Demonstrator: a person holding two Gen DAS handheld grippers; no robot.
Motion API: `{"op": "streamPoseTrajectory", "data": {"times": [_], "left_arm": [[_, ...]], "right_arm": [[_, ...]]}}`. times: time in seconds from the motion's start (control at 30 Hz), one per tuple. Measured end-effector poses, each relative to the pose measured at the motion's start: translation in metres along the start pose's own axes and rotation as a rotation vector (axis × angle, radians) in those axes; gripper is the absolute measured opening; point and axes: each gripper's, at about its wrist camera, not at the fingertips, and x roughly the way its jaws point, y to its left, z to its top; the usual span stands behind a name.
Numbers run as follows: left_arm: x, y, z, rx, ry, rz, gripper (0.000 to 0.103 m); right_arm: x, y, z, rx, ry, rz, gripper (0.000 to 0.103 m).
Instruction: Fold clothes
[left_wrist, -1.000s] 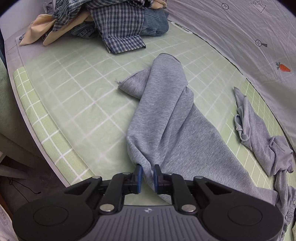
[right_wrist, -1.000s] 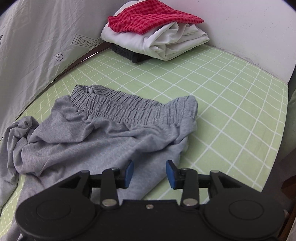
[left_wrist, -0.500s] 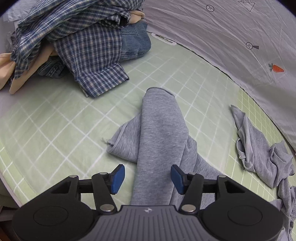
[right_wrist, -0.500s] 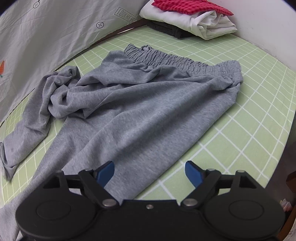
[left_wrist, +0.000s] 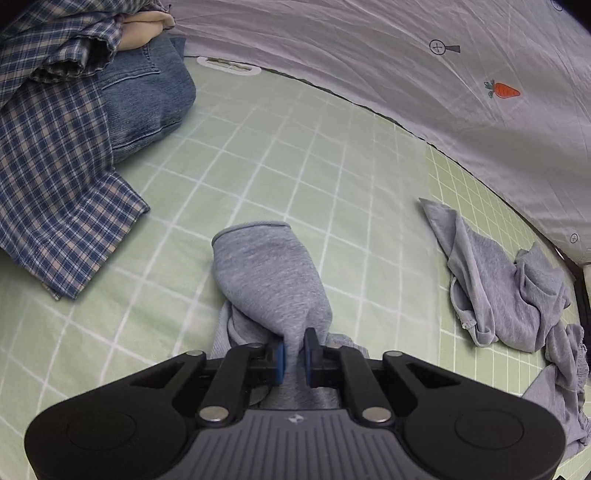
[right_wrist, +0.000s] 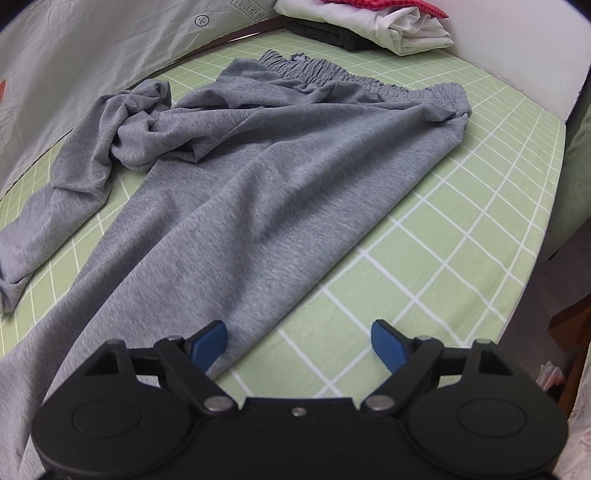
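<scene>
Grey sweatpants (right_wrist: 258, 177) lie spread on the green checked sheet (right_wrist: 443, 229), with the gathered waistband (right_wrist: 351, 79) at the far end. One leg lies crumpled at the left (right_wrist: 110, 147). In the left wrist view the near leg's hem end (left_wrist: 269, 273) rises in a fold toward my left gripper (left_wrist: 294, 356). Its jaws are closing and the blue pads pinch that grey fabric. My right gripper (right_wrist: 299, 332) stands wide open low over the near edge of the sweatpants. Its left finger (right_wrist: 210, 341) is over cloth and its right finger over bare sheet, with nothing gripped.
A heap of blue plaid shirts (left_wrist: 55, 147) and jeans (left_wrist: 147, 99) sits at the far left. A grey printed cloth (left_wrist: 406, 66) rises behind the sheet. A folded stack with white and red checked pieces (right_wrist: 388, 26) lies beyond the waistband. The bed's edge (right_wrist: 554, 221) drops off at the right.
My left gripper let go, moved along the leg toward its hem, then closed on the fabric again. My right gripper opened wide and drew back from the waistband down the leg.
</scene>
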Motion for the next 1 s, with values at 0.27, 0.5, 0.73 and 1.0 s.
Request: {"op": "streamPoseTrajectory", "data": {"times": [0.27,0.5,0.73,1.0], "left_arm": [[-0.074,0.030,-0.013,0.000,-0.234,0.023,0.010],[-0.127,0.068,-0.050,-0.086,-0.354,0.173,0.014],[-0.116,0.116,-0.077,-0.320,-0.212,0.213,0.028],[-0.094,0.116,-0.077,-0.314,-0.157,0.196,0.056]], "right_arm": [[0.001,0.015,-0.004,-0.026,0.011,-0.011,0.090],[0.006,0.048,-0.003,-0.125,-0.011,0.040,0.095],[0.004,0.062,-0.008,-0.204,-0.013,0.078,0.095],[-0.001,0.061,-0.017,-0.227,-0.015,0.096,0.096]]}}
